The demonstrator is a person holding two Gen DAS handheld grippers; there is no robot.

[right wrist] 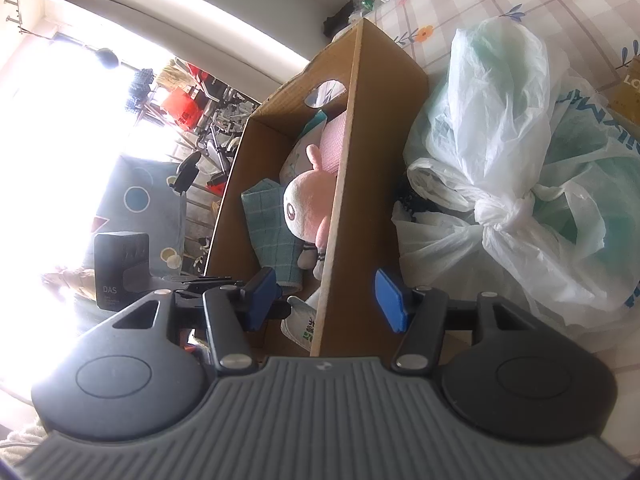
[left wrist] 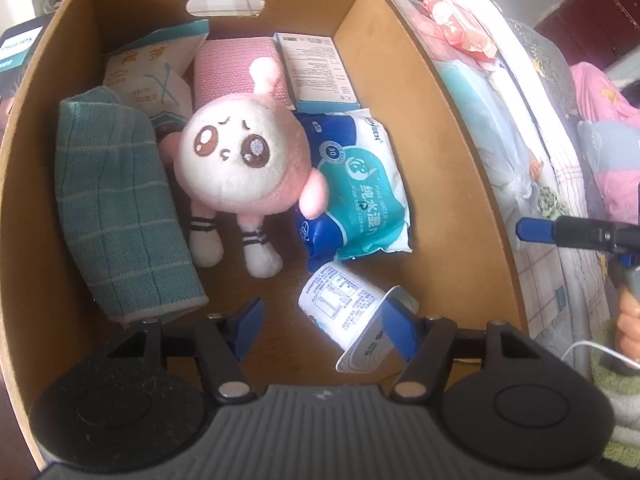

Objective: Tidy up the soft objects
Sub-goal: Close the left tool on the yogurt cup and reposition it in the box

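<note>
left tongs (left wrist: 322, 322) released above the cardboard box (left wrist: 448, 152), nothing pinched, white cup (left wrist: 344, 304) lying beside one pad. pink plush doll (left wrist: 240, 160) inside the box, between teal towel (left wrist: 116, 216) and wet-wipes pack (left wrist: 360, 196). right tongs (right wrist: 326, 300) released, straddling the box wall, pads apart from it.
</note>
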